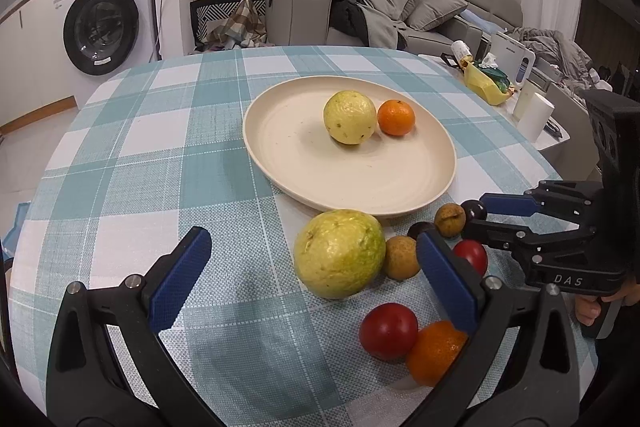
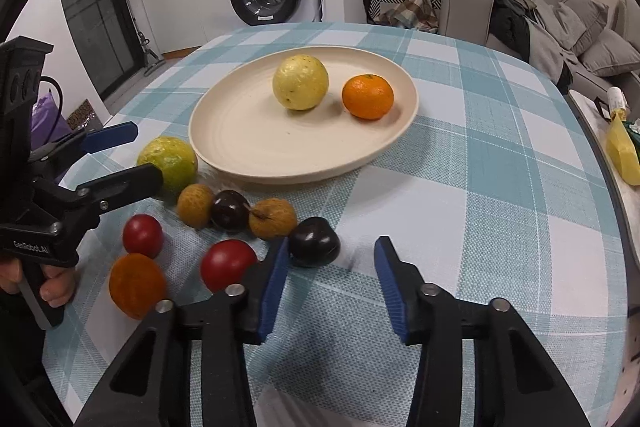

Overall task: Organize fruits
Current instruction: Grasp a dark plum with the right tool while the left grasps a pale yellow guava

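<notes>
A cream plate point(image 1: 304, 163) point(image 2: 248, 131) holds a yellow guava point(image 1: 350, 117) point(image 2: 301, 81) and an orange point(image 1: 396, 117) point(image 2: 368, 97). In front of it on the cloth lie a bigger green-yellow guava point(image 1: 339, 253) point(image 2: 170, 159), two brown longans point(image 2: 195, 205), two dark plums point(image 2: 314, 241), two red fruits point(image 1: 388, 331) point(image 2: 228, 263) and another orange point(image 1: 436, 351) point(image 2: 136, 285). My left gripper point(image 1: 316, 263) point(image 2: 128, 155) is open with its fingers either side of the bigger guava. My right gripper point(image 2: 332, 259) point(image 1: 472, 215) is open and empty, just right of a plum.
The round table wears a blue-and-white checked cloth point(image 1: 160, 155). A side table at the right holds a yellow bag point(image 1: 484, 83) and white cups point(image 1: 534, 115). A washing machine point(image 1: 104, 15), a chair and a grey sofa point(image 1: 420, 7) stand behind.
</notes>
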`<state>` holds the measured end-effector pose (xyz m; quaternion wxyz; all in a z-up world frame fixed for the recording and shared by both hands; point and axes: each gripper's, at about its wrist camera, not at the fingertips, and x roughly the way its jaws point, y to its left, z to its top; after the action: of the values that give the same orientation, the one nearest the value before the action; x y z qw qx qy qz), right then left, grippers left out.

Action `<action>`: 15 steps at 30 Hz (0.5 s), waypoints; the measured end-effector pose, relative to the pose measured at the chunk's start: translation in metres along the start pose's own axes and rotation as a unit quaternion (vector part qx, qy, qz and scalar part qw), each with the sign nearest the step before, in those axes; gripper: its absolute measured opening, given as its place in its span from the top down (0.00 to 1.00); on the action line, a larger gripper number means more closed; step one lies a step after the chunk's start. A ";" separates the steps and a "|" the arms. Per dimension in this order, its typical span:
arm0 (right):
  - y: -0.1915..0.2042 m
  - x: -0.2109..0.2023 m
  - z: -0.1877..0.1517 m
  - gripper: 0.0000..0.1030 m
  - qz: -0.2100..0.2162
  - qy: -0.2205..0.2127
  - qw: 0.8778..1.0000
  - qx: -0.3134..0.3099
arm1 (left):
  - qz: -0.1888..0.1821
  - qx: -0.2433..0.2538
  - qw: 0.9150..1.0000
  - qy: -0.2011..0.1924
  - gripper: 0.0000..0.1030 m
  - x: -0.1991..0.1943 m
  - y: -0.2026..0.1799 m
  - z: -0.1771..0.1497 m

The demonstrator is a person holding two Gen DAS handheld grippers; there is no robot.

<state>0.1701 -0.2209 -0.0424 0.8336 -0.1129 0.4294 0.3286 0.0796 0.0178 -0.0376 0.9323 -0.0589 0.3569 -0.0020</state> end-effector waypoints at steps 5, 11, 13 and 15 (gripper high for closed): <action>0.000 0.001 0.001 0.67 0.013 -0.004 1.000 0.005 | -0.001 0.001 1.000 0.001 0.01 0.000 -0.001 -0.001; 0.001 0.000 0.002 0.74 0.016 -0.010 1.000 0.002 | -0.005 -0.002 1.000 0.006 0.01 0.001 -0.002 -0.001; 0.001 -0.001 0.002 0.74 0.015 -0.012 1.000 0.003 | -0.005 -0.002 1.000 0.009 0.01 0.001 -0.003 -0.002; 0.000 -0.003 0.002 0.74 0.015 -0.016 1.000 0.004 | -0.008 -0.003 1.000 0.009 0.01 0.001 -0.003 -0.002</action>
<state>0.1705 -0.2215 -0.0388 0.8358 -0.0975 0.4190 0.3410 0.0794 0.0142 -0.0396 0.9288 -0.0645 0.3649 -0.0090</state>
